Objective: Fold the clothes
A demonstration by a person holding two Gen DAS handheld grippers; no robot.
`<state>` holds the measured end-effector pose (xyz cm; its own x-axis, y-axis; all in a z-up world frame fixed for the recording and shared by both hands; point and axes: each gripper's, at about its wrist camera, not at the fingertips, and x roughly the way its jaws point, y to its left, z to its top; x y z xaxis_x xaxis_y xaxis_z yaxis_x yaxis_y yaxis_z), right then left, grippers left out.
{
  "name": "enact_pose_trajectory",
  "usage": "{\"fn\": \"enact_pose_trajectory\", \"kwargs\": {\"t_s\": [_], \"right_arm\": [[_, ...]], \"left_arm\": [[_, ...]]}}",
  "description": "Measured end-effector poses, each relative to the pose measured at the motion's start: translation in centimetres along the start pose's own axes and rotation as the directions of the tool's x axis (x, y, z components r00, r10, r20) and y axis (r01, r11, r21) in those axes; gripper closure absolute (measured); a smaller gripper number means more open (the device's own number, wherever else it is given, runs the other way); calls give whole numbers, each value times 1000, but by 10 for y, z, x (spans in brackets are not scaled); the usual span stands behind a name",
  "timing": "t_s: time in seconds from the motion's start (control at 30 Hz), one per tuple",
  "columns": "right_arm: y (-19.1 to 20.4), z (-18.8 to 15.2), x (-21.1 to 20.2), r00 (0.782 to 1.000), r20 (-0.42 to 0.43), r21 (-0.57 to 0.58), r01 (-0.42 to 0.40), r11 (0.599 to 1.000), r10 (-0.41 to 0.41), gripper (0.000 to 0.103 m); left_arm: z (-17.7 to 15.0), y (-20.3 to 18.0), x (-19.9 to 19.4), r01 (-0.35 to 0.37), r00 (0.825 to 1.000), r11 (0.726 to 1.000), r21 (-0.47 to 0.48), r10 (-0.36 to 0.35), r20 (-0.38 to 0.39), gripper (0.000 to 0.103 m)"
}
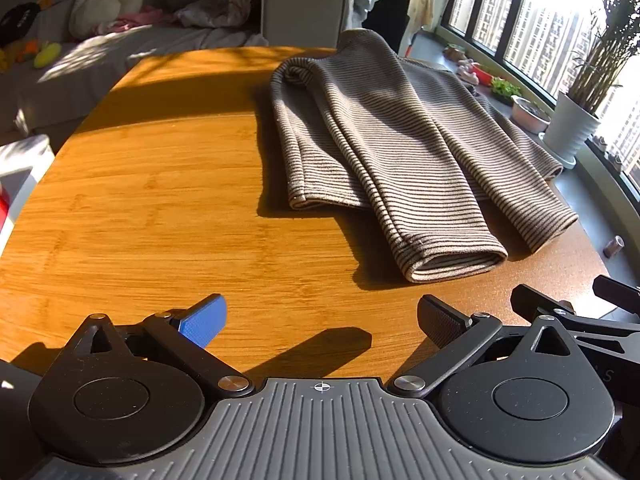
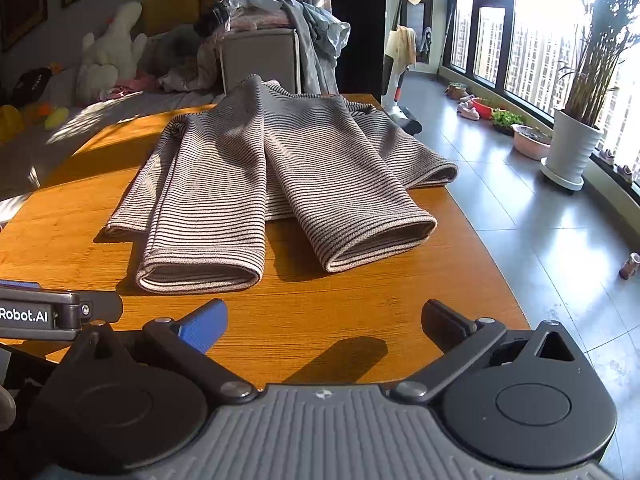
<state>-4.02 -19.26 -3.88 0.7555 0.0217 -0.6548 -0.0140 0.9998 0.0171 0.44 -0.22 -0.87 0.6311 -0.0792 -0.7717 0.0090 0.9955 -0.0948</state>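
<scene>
A grey-brown striped sweater (image 1: pixel 384 132) lies on the wooden table (image 1: pixel 140 208), both sleeves folded over the body with the cuffs toward me. It also shows in the right wrist view (image 2: pixel 272 176). My left gripper (image 1: pixel 320 320) is open and empty, held above the table a little short of the nearest cuff. My right gripper (image 2: pixel 324 320) is open and empty, also short of the two cuffs. The right gripper's edge shows at the right of the left wrist view (image 1: pixel 580 312); the left gripper's body shows at the left of the right wrist view (image 2: pixel 40 314).
A grey chair (image 2: pixel 260 60) piled with clothes stands behind the table. A bed with soft toys (image 2: pixel 108 52) is at the back left. Potted plants (image 2: pixel 572 148) and bowls line the window on the right. The table's right edge drops to a tiled floor (image 2: pixel 540 240).
</scene>
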Motion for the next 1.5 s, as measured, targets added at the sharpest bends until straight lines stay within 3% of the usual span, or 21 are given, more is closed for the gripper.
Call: {"fn": "enact_pose_trajectory", "kwargs": {"t_s": [1.5], "right_arm": [[1,9,3,1000,-9,-21,-1,1000,1,0]], "left_arm": [[1,1,5,-4,1000,1000,-3,4,-24,0]]}}
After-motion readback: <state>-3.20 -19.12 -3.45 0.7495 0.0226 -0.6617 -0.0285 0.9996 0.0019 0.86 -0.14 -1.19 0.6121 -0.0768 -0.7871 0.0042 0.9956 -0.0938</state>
